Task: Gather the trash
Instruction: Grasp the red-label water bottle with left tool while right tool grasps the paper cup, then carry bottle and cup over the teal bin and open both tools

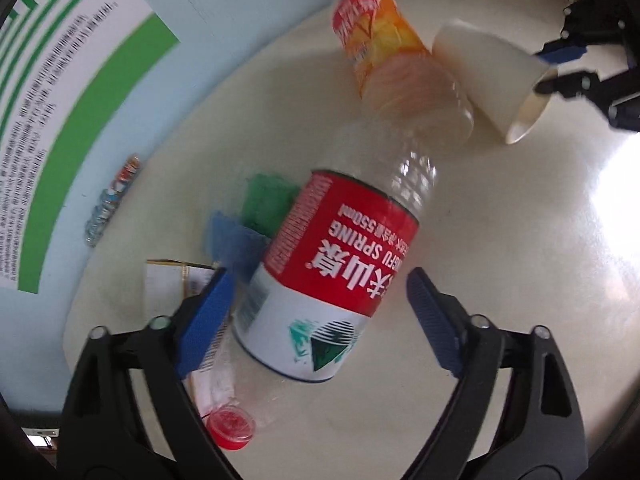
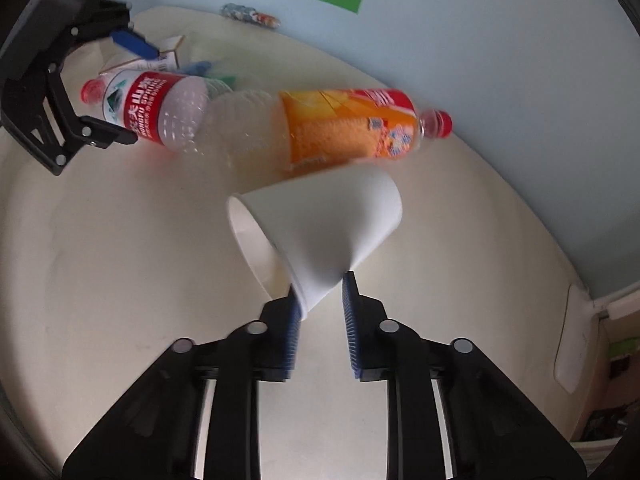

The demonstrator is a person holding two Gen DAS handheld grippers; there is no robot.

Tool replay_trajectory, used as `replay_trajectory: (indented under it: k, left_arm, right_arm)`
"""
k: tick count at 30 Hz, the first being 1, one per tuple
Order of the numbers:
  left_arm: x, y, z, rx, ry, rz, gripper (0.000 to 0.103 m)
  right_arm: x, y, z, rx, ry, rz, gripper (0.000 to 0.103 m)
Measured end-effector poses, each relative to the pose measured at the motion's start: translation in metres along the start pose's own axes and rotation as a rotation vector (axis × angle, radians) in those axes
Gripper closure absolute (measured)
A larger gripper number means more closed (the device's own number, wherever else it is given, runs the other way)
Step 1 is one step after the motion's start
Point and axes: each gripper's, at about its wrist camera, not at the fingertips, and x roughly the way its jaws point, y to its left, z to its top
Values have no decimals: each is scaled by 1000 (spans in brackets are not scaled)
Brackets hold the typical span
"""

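- Right gripper [image 2: 320, 292]: jaws narrow, pads pinching the rim and wall of the paper cup [image 2: 320, 220]. Cup lies on its side, mouth toward the camera's left; the wall is creased where it is squeezed.
- Left gripper [image 1: 316, 300]: jaws wide, straddling the water bottle [image 1: 332, 280] at its red label. Left pad looks touching or just beside the bottle; right pad stands clear. Not gripped.
- Water bottle lies flat on the table [image 2: 100, 260], red cap [image 1: 232, 426] toward the left gripper's base.
- Juice bottle [image 2: 344, 128] lies between the water bottle and the cup, its clear end close against the water bottle's base, its side just beside the cup.
- Behind the water bottle: blue and green bits [image 1: 256, 216] and a small carton [image 1: 176, 280], near the table's edge.
- Risks, as I judge them: the cup pinch is thin and off to one edge, so the cup may fold or slip out on lifting. Round bottle may roll from jaws closing off-centre and knock the juice bottle. Dragging the cup could also nudge the juice bottle.
- Pose: both grippers pitched steeply down at the table, left steeper, from opposite ends of the clutter.
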Motion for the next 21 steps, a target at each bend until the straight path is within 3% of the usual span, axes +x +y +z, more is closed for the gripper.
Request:
replay_trajectory:
  k: [3,11,15,21]
  left_arm:
    - [0,-2,-2,-1,-14,-14,30]
    - [-35,-17,-22,-56,-62,-39,35]
    - [-67,-30,-53,-119,-106,-33,36]
    - [-95,-43,-116,-253,-104,-22,36]
  right_arm:
    - [-6,-10,-6,31,0,16,98]
    - [-38,-21,-11,65,-9,87,99]
    - [-61,-10,-9,35,-35,135,99]
    - [-89,35,-1,-74,-71,203,99]
